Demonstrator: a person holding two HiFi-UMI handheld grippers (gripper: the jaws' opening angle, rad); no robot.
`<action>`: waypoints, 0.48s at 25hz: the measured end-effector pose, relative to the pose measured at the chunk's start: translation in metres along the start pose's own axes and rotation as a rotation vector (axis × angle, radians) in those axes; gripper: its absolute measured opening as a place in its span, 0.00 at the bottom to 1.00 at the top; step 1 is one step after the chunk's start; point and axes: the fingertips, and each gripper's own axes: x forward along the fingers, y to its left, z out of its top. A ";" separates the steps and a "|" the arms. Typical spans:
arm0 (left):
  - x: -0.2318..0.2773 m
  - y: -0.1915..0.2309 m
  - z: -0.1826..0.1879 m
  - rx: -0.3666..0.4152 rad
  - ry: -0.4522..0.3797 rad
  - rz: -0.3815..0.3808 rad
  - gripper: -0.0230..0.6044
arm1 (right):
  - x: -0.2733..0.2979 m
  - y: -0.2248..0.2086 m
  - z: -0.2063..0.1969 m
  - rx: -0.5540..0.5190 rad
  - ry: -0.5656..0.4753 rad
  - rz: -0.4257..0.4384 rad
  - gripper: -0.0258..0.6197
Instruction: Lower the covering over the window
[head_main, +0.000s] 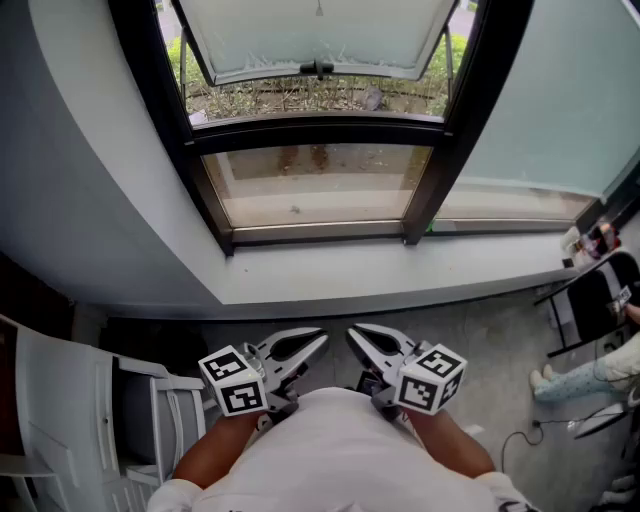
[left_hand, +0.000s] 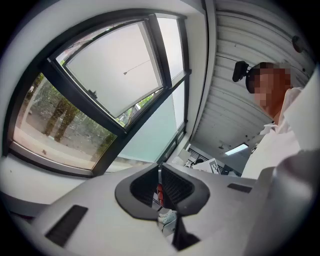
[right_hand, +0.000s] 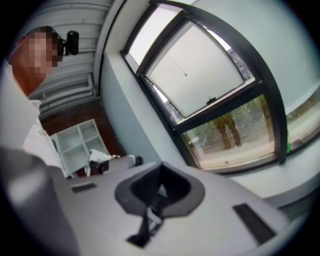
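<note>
A black-framed window (head_main: 320, 130) fills the wall ahead, and its upper sash (head_main: 320, 35) is tilted open outward. A thin pull cord (left_hand: 135, 66) with a small end bead hangs before that sash; it also shows in the right gripper view as the cord (right_hand: 185, 75). No lowered covering shows over the glass. My left gripper (head_main: 320, 338) and right gripper (head_main: 353, 332) are held side by side close to my body, below the sill (head_main: 400, 270). Both are shut with nothing between their jaws, as the left gripper (left_hand: 160, 172) and right gripper (right_hand: 160, 170) show in their own views.
A frosted pane (head_main: 560, 90) stands right of the window. White shelving (head_main: 60, 420) is at my left. At the right edge are a black chair (head_main: 590, 300), a seated person's legs (head_main: 590, 375) and a cable (head_main: 520, 435) on the floor.
</note>
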 end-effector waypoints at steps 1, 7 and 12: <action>0.000 0.000 0.001 0.002 -0.001 0.001 0.09 | 0.000 0.000 0.001 -0.004 0.002 0.000 0.08; -0.003 0.005 0.004 0.031 -0.009 0.016 0.09 | 0.003 0.000 -0.001 -0.019 0.011 0.001 0.07; -0.008 0.008 0.006 0.048 -0.015 0.033 0.09 | 0.006 -0.002 -0.004 -0.026 0.023 -0.011 0.07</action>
